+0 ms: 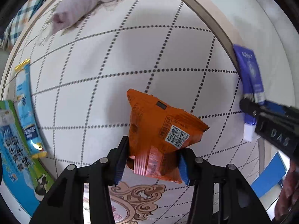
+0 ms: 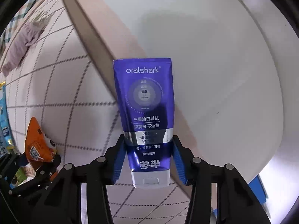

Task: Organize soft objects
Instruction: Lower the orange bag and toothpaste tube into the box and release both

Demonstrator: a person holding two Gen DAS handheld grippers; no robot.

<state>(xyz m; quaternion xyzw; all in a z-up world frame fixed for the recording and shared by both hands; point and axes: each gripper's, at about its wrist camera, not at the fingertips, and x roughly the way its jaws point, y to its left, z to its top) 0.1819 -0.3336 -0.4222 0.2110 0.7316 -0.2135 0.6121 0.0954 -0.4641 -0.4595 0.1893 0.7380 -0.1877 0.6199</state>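
Note:
An orange snack packet [image 1: 160,128] with a QR code on it hangs over a white quilted mat [image 1: 112,56]. My left gripper [image 1: 152,163] is shut on the packet's lower end, with both blue pads pressed against its sides. A purple "oralshark" toothpaste tube [image 2: 145,112] has its white cap toward the camera. My right gripper [image 2: 149,160] is shut on the tube just above the cap. The tube hangs over the mat's tan border and a white tabletop [image 2: 224,74]. In the left wrist view the tube [image 1: 250,71] is at the right edge. In the right wrist view the packet [image 2: 35,140] is at the lower left.
A lilac cloth [image 1: 80,5] lies crumpled at the mat's far end. A blue and yellow tube [image 1: 26,108] and a blue-green box [image 1: 13,149] lie along the mat's left edge. Checked fabric [image 1: 18,24] shows beyond the mat. A blue object [image 1: 269,175] sits at the lower right.

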